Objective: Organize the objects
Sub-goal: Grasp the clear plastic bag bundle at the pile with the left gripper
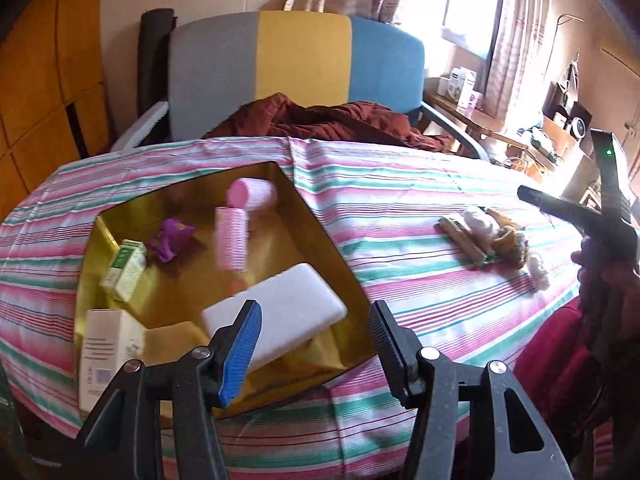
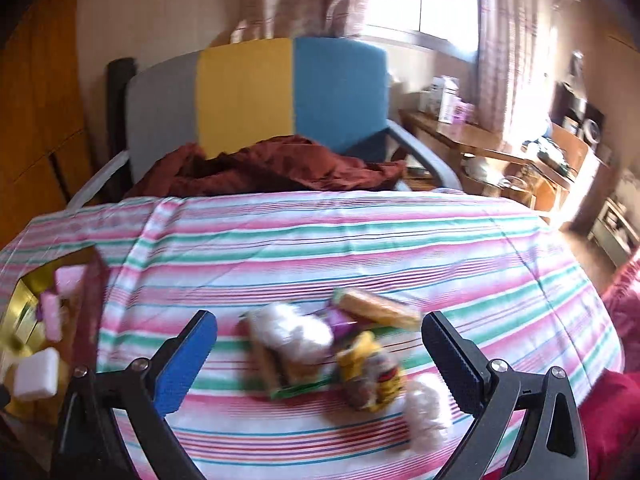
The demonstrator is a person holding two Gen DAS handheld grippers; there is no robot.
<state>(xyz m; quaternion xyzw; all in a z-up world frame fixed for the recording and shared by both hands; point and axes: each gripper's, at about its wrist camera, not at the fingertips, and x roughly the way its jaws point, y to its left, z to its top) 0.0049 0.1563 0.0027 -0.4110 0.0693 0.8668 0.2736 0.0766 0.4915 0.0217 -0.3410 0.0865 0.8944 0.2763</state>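
Gold box [image 1: 320, 216] holds pink rollers [image 1: 231, 238], white block [image 1: 276, 308]; both claws [image 1: 316, 344] [image 2: 320, 354] apart, empty.

A box [image 1: 320, 224] sits on the table [image 1: 400, 200], snacks [image 1: 488, 236] to its right.

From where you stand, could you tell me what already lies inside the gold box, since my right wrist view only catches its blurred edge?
Observer: The gold box holds two pink hair rollers, a purple wrapper, a green carton and a white block.
Operator: Thank you. Is the left gripper holding anything?
Observer: No, the left gripper is open and empty above the box's near corner.
Operator: And is there a carton standing upright?
Observer: Yes, a white carton stands at the box's near left corner.
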